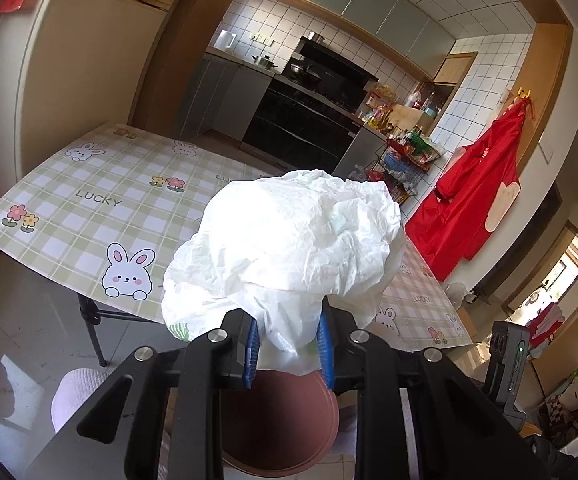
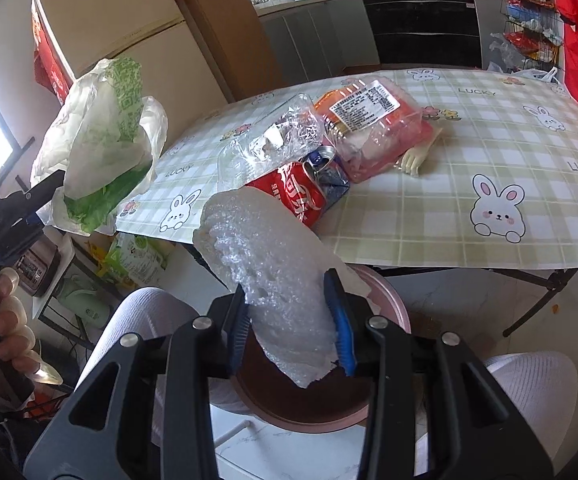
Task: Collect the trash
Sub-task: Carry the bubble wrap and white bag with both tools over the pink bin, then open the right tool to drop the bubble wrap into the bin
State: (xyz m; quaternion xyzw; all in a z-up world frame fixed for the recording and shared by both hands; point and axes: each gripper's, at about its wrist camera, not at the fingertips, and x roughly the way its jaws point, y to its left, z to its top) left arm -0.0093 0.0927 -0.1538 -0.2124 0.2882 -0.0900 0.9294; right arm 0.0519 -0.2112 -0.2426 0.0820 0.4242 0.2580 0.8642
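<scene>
I am clenching the white plastic bag (image 1: 285,240) in my left hand-held gripper (image 1: 289,344) and foam wrap (image 2: 273,264) in my right hand-held gripper (image 2: 293,328), both above the pink bin (image 2: 313,400) at bottom centre; either light piece might drift past its rim as I am releasing.

Two close wrist fisheyes angled down, sharing table (image 1: 101,184) and bin (image 2: 393,300).

Left hand-held gripper (image 1: 289,344) clamped, tilted downward, right hand-held gripper (image 2: 293,328) clamped, angled steeply down

Open bin (image 2: 393,308) below, table edge (image 2: 409,260) beyond
</scene>
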